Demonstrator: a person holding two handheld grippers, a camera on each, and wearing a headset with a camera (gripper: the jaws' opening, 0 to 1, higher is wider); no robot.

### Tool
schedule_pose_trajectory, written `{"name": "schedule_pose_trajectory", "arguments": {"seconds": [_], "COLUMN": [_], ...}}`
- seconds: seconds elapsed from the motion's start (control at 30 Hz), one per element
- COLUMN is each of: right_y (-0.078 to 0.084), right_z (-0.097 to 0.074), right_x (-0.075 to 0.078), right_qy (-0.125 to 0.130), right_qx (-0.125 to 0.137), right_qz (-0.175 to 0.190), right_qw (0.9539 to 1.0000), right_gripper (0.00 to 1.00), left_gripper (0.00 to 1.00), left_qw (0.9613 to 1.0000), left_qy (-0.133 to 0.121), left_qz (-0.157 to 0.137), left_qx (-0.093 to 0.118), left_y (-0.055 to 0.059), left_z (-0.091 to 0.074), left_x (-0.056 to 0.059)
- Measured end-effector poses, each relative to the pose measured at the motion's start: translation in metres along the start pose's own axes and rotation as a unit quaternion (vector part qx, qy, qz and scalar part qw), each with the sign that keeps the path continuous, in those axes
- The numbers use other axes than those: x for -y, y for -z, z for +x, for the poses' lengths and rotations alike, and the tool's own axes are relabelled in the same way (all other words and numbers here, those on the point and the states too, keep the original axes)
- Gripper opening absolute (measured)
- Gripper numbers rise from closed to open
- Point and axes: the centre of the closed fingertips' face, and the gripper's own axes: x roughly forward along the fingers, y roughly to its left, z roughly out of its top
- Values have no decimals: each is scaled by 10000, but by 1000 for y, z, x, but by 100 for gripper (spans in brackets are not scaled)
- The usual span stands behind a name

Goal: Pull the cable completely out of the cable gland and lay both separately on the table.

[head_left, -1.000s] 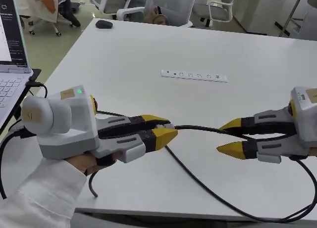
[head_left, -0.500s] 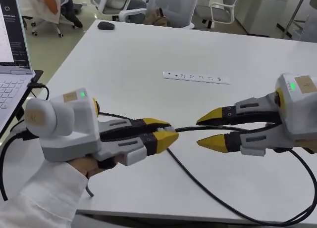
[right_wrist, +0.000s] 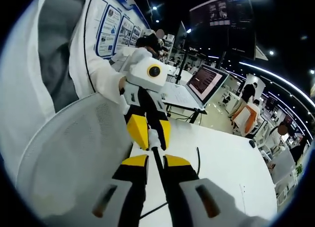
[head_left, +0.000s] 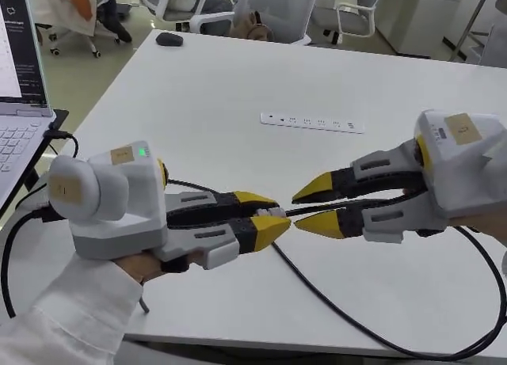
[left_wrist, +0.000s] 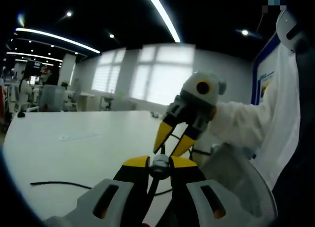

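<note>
The left gripper [head_left: 277, 213] and right gripper [head_left: 296, 211] face tip to tip over the surface [head_left: 238, 80]; power strip [head_left: 313, 123] behind them, laptop [head_left: 12, 104] far left.

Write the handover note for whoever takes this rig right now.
Left claw: shut on the gland, held over the table.
Right claw: open, jaws either side of the cable just beyond the gland, not clamped as far as I can see.
Cable: runs from the gland between the right claw's jaws; the rest trails across the table toward its near edge.
Done: nothing separated; the cable is in the gland.
Left: close the right claw on the cable, pull it fully out, then lay gland and cable apart on the table.
</note>
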Motion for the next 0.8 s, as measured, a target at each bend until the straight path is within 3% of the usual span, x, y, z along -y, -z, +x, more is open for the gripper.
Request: {"name": "schedule_pose_trajectory", "arguments": {"seconds": [0.03,0.23,0.47,0.8], "right_y": [4,6,10,22], "right_z": [2,2,0,-14], "right_x": [1,2,2,8], "right_qy": [35,21,37,255], "right_qx": [-98,-93,-74,-112], "right_qz": [-77,-188,-161,30], "right_qw": [9999,9998,9998,9996], "right_gripper": [9,5,4,4], "left_gripper": [18,18,18,18], "left_qw": [10000,10000,10000,10000], "left_qy": [-9,-9,-18,-66], "left_qz": [15,13,-10,-34], "left_qx": [-27,-51,-67,-63], "left_y": [1,2,3,2], "left_z": [0,0,0,-2], "left_x": [-1,-1,-2,-4]}}
